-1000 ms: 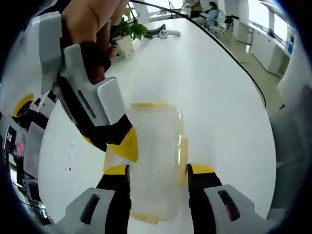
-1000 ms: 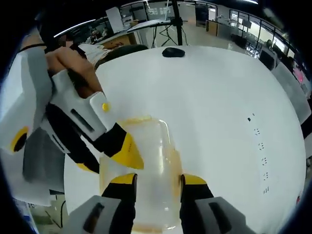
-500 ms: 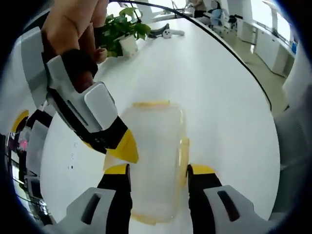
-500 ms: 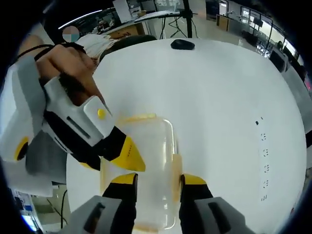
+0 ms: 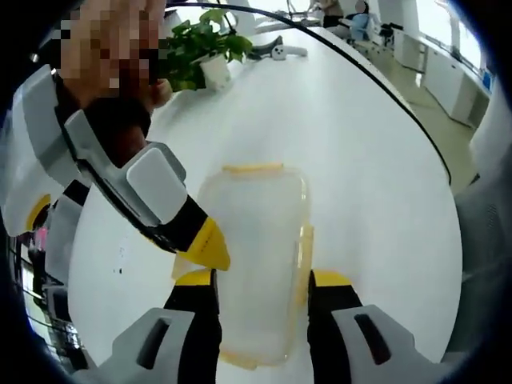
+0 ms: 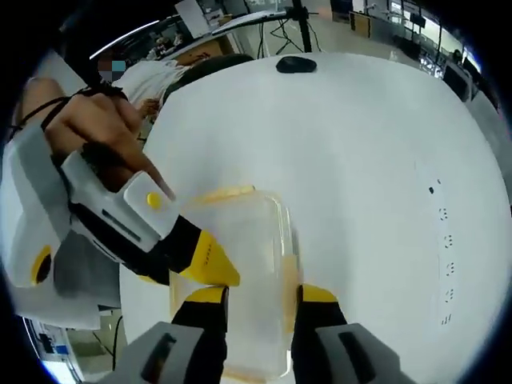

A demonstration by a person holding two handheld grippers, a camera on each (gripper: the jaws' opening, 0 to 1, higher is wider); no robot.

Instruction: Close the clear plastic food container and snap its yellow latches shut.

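Observation:
The clear plastic food container (image 5: 260, 232) lies on the white table with its lid on. Its yellow latches (image 5: 305, 256) show at the far end and along the right side. My left gripper (image 5: 262, 278) is open, one jaw along each long side of the container. A yellow-tipped finger (image 5: 204, 244) of the right gripper rests at the container's left edge. In the right gripper view the container (image 6: 252, 232) lies under my right gripper (image 6: 262, 294), which is open with its tips over the lid. There a finger (image 6: 210, 262) of the left gripper touches the left edge.
A potted plant (image 5: 200, 56) and a white device (image 5: 276, 52) stand at the far end of the white table (image 5: 360, 144), whose dark edge curves along the right. A black object (image 6: 294, 64) lies far off. A person's hand (image 6: 96, 132) holds the left gripper.
Both cameras have drawn back slightly, so the container looks a little smaller. The container and both grippers keep their places relative to one another.

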